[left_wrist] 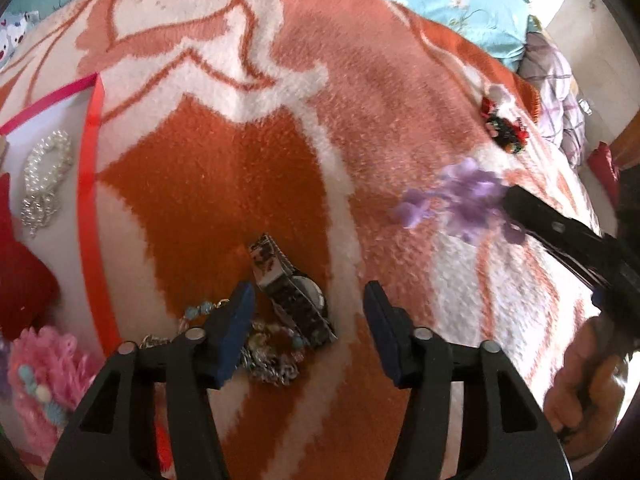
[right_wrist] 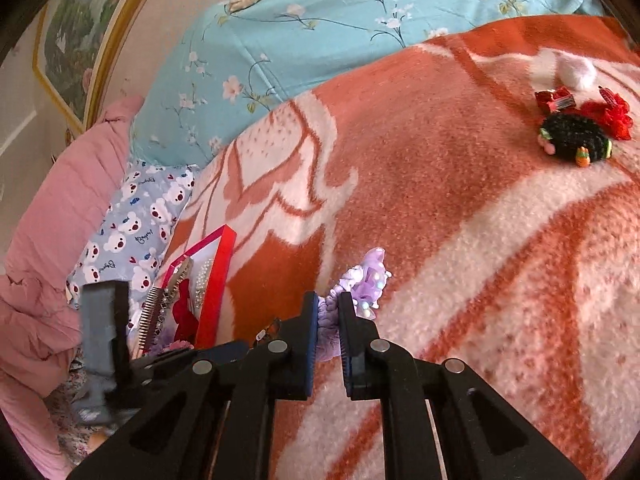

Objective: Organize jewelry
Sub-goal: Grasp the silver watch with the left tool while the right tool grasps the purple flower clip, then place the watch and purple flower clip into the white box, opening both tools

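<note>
The left tool [left_wrist: 308, 300] hangs with its fingers spread wide, while the right tool [right_wrist: 329, 312] has its fingers drawn nearly together, gripping.

Bright daylight, fisheye-warped edges, slight motion blur.

Both wrist views look down closely at the orange blanket [left_wrist: 360, 128], sharing the red box [right_wrist: 218, 280].

- A watch [left_wrist: 298, 292] lay on the blanket [left_wrist: 248, 184], right of an open box [left_wrist: 90, 216]
- A pearl bracelet [left_wrist: 44, 184] lay in the box
- Hair clips [left_wrist: 502, 126] lay far right
</note>
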{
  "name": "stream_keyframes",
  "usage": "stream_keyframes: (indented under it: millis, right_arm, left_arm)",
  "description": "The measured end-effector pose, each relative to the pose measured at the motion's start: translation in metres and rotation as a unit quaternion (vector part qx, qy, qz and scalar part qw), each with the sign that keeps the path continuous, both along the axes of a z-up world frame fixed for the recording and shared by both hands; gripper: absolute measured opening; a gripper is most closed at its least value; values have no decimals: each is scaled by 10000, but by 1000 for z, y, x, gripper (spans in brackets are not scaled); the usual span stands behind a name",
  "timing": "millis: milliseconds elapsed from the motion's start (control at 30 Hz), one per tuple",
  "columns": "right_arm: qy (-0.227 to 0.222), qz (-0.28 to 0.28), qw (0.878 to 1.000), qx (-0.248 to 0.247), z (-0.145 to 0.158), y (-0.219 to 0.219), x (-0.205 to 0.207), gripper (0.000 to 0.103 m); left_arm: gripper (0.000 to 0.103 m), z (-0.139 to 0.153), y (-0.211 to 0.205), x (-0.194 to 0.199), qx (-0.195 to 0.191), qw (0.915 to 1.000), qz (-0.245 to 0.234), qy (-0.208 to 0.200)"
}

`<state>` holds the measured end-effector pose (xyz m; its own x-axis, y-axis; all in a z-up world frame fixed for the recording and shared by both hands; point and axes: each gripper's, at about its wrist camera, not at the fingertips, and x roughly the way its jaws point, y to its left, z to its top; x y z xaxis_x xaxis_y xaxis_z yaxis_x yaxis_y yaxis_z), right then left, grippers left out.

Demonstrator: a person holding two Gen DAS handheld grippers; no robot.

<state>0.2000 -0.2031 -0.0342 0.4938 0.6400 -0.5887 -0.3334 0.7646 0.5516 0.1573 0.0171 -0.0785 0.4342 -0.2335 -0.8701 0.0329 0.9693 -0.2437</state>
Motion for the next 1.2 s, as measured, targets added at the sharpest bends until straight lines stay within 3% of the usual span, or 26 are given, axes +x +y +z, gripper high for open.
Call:
stream_keyframes:
  millis: [67,133,600,1200]
  right_arm:
    - [-12,5,10000,15,1,-1,-1,9]
    - [-23,10,10000,39,2,-2,-3,9]
    - [-285,136,9994,148,24,8,-20,9]
    - [-543,597,9964,249,55,47,-56,9]
  left_arm:
    - [20,-5,1,2,0,10000,8,59]
    - [13,-5,5,0,-82,10000,21,35]
    - [11,47,15,-42,-298,9973,91,-667]
    - [11,103,59,-98,-532,9871,614,-1382]
